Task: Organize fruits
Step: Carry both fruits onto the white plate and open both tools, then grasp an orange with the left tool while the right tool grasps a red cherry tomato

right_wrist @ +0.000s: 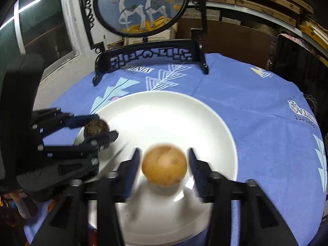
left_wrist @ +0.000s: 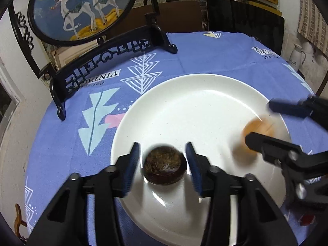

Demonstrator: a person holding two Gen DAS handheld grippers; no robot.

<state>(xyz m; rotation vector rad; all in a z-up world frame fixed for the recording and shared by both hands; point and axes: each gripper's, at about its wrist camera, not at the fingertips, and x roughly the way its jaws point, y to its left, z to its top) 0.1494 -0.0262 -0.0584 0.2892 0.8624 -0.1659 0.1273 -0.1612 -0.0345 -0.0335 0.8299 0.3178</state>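
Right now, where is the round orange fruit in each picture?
Left wrist view: the orange fruit is blurred at the right, on the white plate, between the right claw fingers.
Right wrist view: the fruit sits bottom centre, between the same fingers.
Shared landmark: the deer screen.

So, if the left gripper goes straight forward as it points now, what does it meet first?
Probably the dark brown fruit on the white plate; it sits between the open fingers of the left gripper, untouched.
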